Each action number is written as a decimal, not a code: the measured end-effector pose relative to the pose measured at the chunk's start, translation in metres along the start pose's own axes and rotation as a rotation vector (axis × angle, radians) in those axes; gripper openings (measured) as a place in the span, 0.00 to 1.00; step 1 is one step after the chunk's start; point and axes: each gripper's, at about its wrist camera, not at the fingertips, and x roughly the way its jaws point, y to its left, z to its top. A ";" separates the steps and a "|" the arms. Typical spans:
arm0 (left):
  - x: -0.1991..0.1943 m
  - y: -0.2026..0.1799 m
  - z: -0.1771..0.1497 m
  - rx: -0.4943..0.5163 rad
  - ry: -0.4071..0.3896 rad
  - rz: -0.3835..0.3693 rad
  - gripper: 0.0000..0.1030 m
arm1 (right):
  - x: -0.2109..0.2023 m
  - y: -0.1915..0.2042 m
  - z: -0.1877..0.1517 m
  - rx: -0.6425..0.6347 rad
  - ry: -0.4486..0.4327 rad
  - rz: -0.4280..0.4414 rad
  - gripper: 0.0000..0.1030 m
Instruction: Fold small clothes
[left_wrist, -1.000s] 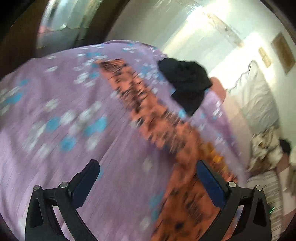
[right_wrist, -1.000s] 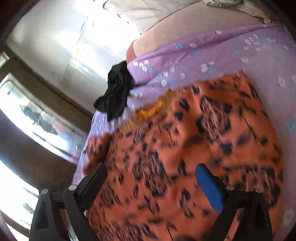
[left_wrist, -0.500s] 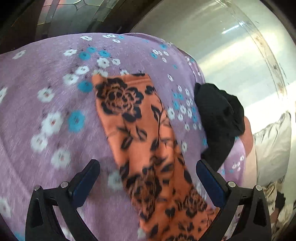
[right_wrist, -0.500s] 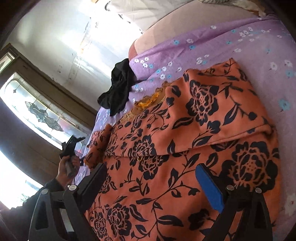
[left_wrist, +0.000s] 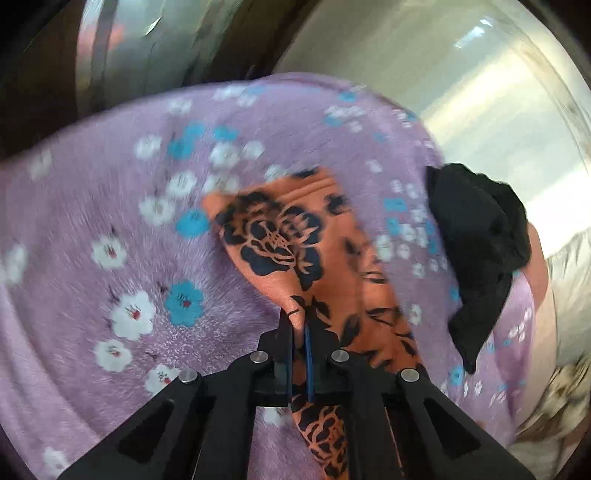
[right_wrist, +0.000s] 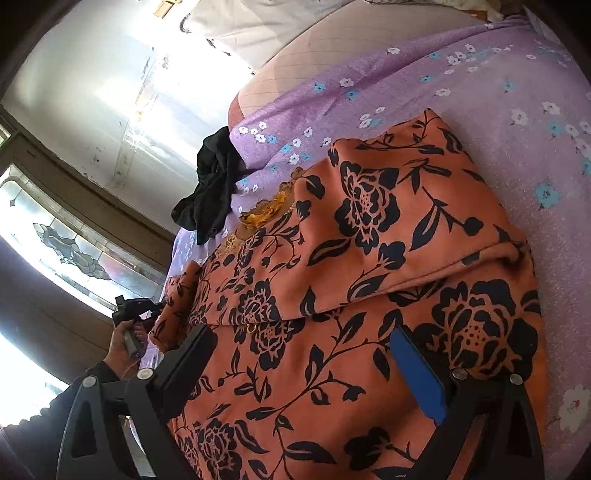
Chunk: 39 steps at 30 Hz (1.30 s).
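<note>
the orange garment printed with black roses (right_wrist: 369, 280) lies spread on a lilac bedspread scattered with white and blue flowers (right_wrist: 517, 155), one broad layer already folded over the rest so that a soft fold edge crosses it from lower left to upper right. a strip of yellow trim shows at its far end, near the bed's edge.

the left gripper (left_wrist: 300, 345) has its 2 fingers pressed together on a narrow part of that garment (left_wrist: 291, 243), the cloth pinched between the black finger and the blue-padded one and lifted into a ridge above the bedspread (left_wrist: 110, 229). in the right wrist view this same tool (right_wrist: 135, 314) appears small at the garment's far left end, gripped in the person's hand (right_wrist: 123, 341).

the right gripper (right_wrist: 306, 363) hangs over the near part of the garment with its fingers wide apart, nothing between them.

a crumpled black cloth (left_wrist: 480, 251) sits at the bed's edge, apart from the orange piece; it shows again in the right wrist view (right_wrist: 210, 192).
</note>
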 end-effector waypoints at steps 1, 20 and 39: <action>-0.009 -0.009 -0.001 0.026 -0.021 -0.003 0.04 | -0.002 0.001 0.001 -0.005 -0.009 -0.003 0.95; -0.079 -0.354 -0.403 1.219 0.123 -0.361 0.66 | -0.063 -0.034 0.019 0.172 -0.221 -0.009 0.95; -0.063 -0.147 -0.231 0.643 0.027 -0.070 0.77 | 0.009 -0.019 0.081 0.156 0.024 0.148 0.96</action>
